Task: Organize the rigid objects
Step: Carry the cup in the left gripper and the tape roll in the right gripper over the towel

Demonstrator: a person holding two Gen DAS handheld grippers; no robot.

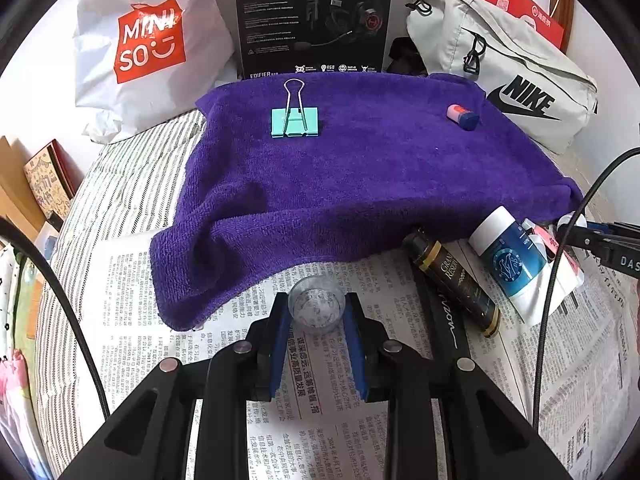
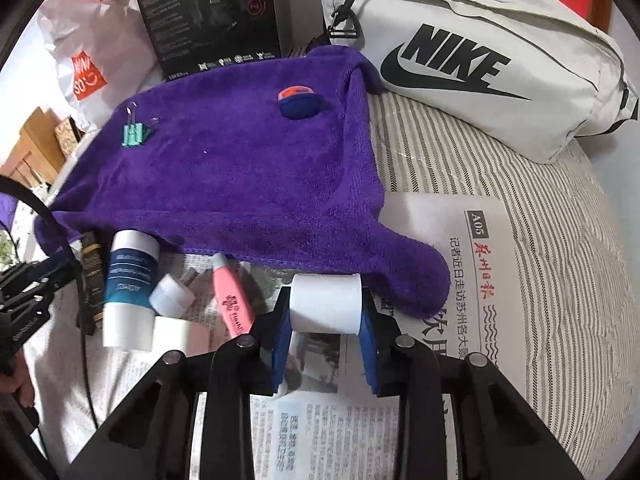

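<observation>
Pinching a clear cup [image 1: 317,305], the left claw [image 1: 318,312] risks crushing it; the right claw [image 2: 325,312], clamping a white roll [image 2: 325,305], could let it slip onto the newspaper [image 2: 340,420].

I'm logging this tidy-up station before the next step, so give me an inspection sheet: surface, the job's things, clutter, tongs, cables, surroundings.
Surface: striped bedding under newspaper and a purple towel.
Job's things: teal binder clip and blue-pink eraser on the towel; dark tube, blue-white bottle, pink tube, white cap on the newspaper.
Clutter: nothing seen.
Tongs: left tongs shut on a clear cup; right tongs shut on a white roll.
Cables: black cable crosses the bottle.
Surroundings: Miniso bag, headset box, Nike bag.
</observation>
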